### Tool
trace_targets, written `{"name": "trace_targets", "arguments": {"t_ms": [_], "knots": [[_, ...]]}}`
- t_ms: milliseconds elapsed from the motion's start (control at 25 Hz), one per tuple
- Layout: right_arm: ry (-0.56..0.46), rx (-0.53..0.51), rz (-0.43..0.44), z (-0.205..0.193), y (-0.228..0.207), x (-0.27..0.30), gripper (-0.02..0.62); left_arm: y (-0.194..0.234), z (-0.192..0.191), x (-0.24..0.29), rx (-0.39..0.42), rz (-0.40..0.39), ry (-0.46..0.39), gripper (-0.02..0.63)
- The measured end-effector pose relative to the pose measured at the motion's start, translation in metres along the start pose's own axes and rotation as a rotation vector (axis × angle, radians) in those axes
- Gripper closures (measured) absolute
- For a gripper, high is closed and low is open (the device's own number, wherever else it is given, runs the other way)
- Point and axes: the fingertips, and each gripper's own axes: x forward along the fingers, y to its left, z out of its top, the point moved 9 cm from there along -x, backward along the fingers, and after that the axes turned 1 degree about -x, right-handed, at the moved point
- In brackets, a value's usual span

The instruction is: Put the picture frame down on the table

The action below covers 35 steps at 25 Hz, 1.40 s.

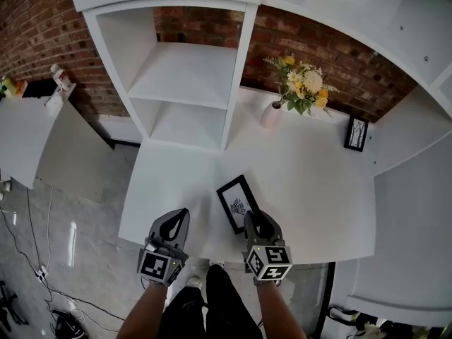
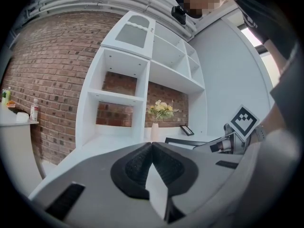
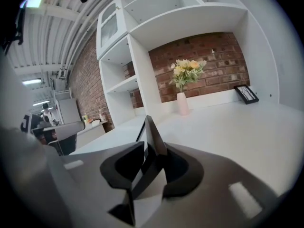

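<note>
Thin black rectangular picture frame (image 1: 236,202) on our smooth white table (image 1: 311,189), loose between our right gripper's (image 1: 255,217) parted jaws; our left gripper (image 1: 181,216) hovers level, clenched, empty.

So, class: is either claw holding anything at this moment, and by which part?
Left claw: nothing. Right claw: the picture frame has its near end between the jaws, which look apart, so it is likely not gripped.

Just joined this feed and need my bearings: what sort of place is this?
Probably a mock living-room set in a studio or lab: a white shelf unit against a brick wall, a vase of flowers on the white table, and loose cables on the bare floor.
</note>
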Motion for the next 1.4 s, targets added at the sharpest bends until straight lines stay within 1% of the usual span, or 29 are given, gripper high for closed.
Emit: {"name": "trace_targets", "arguments": {"t_ms": [120, 280, 400, 520, 680, 960, 1200, 1400], "knots": [[0.029, 0.016, 0.013, 0.001, 0.003, 0.006, 0.483, 0.001, 0.0, -0.001, 0.001, 0.004, -0.001, 0.612], [0.051, 0.039, 0.023, 0.001, 0.009, 0.015, 0.476, 0.004, 0.0, -0.003, -0.006, 0.012, 0.019, 0.612], [0.065, 0.042, 0.037, 0.003, 0.016, 0.024, 0.468, 0.011, 0.001, -0.003, 0.0, 0.018, 0.018, 0.612], [0.103, 0.045, 0.049, -0.001, 0.02, 0.03, 0.454, 0.016, 0.002, -0.004, -0.001, 0.025, 0.016, 0.612], [0.156, 0.052, 0.039, -0.004, 0.022, 0.036, 0.437, 0.018, 0.001, -0.004, 0.002, 0.027, 0.011, 0.612], [0.169, 0.053, 0.019, 0.0, 0.026, 0.043, 0.422, 0.019, 0.001, -0.001, -0.007, 0.024, 0.01, 0.612], [0.213, 0.046, 0.003, -0.013, 0.021, 0.049, 0.412, 0.022, 0.002, 0.0, -0.005, 0.032, 0.006, 0.612], [0.208, 0.048, 0.004, -0.003, 0.026, 0.053, 0.408, 0.025, 0.001, 0.0, -0.007, 0.04, 0.004, 0.612]]}}
